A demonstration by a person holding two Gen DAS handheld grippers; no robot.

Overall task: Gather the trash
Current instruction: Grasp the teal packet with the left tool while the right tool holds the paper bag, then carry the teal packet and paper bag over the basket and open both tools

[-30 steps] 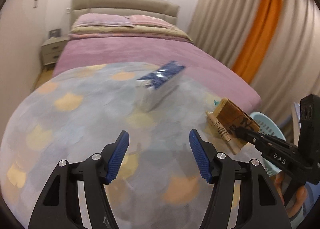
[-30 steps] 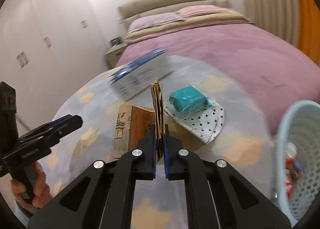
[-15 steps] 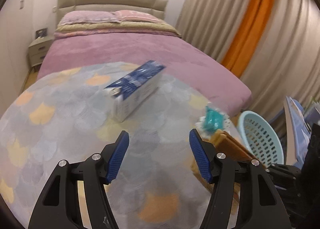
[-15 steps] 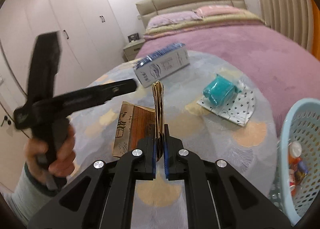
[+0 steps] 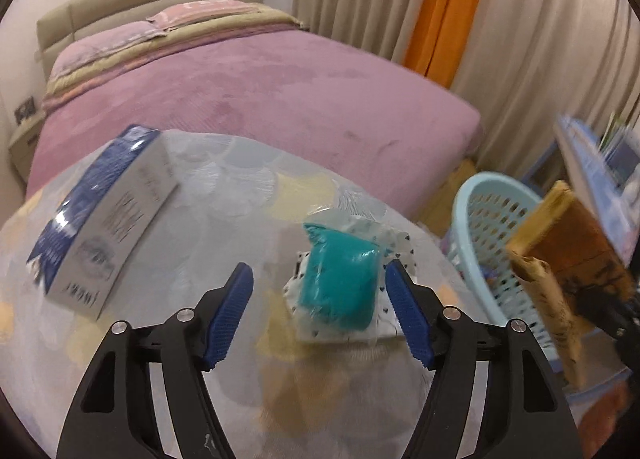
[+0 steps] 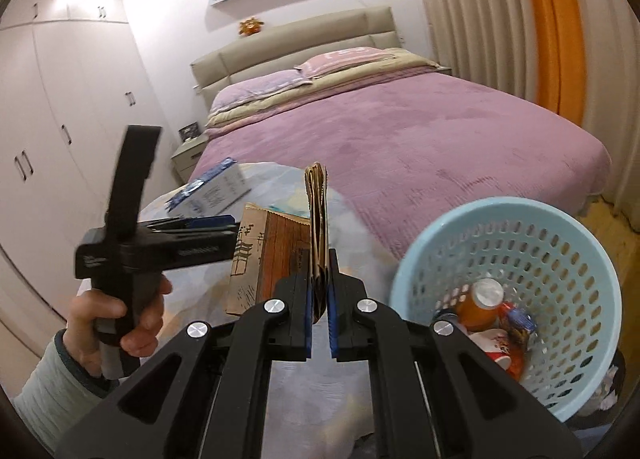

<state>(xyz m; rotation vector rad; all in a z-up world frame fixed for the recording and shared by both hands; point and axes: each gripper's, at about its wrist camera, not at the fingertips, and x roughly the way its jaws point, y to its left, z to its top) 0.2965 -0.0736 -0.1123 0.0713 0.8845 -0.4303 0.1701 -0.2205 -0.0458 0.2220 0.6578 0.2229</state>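
Left wrist view shows us two jobs running at once. Our left claw point(image 5: 320, 295) stands released, its jaws having just been opening, and the teal packet point(image 5: 340, 287) on its dotted wrapper point(image 5: 390, 255) lies between them near the tabletop's point(image 5: 240, 195) right edge; the pads do not seem to press it, though the right pad sits just beside its edge. Our right claw point(image 6: 319, 291) is clenched on a folded brown paper bag point(image 6: 276, 255), held up on edge just beside the blue basket point(image 6: 568, 259), which stands off the tabletop's right edge.

We judge the step in hand to be carrying the bag to the basket while lining up on the packet. Next, the right claw needs to bring the bag over the basket's mouth and let go; the left needs to come down around the packet, close on packet and wrapper together, and lift. The wrapper is thin and may slip free or stay behind.

A white and blue box point(image 5: 104, 227) lies near the tabletop's left edge, well apart from both claws, not yet collected.

Much is hard to read. The bag and basket are blurred in the left view, and the right claw is cut off at the frame edge there. In the right view the bag hides the packet entirely. Inside the basket we make out an orange bottle point(image 6: 480, 303) and some red wrappers, little more.
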